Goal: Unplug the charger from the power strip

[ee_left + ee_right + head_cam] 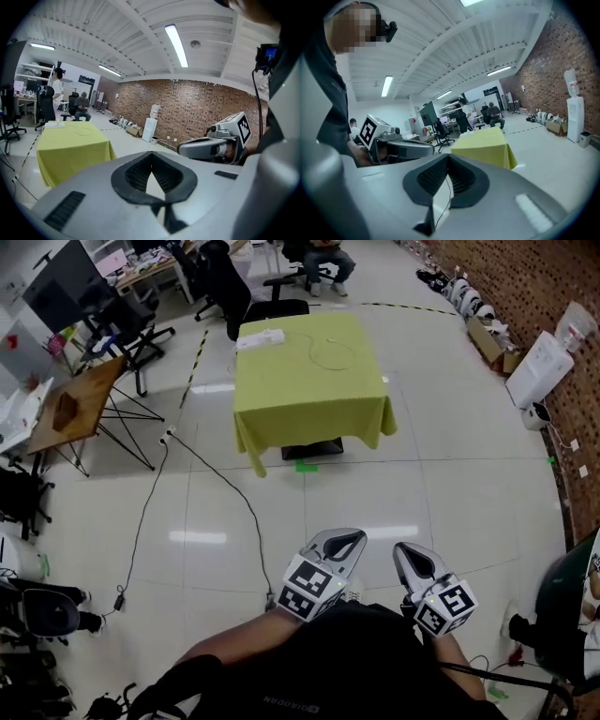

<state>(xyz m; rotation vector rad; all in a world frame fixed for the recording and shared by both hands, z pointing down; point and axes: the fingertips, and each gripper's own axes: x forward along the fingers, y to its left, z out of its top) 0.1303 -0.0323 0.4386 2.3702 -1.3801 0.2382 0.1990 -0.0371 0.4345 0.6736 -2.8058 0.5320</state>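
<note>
Your left tool [351,538] and right tool [406,555] are both clenched and empty, well apart from the power strip [260,337] on the worktop [309,390].

Wooden side table [94,385], black office chair [228,287]

The right gripper [448,157] has its jaws together, nothing between them. Beyond stands a table [487,145] in a yellow-green cloth, and off its left edge, apart, hangs the left gripper [429,149].
</note>
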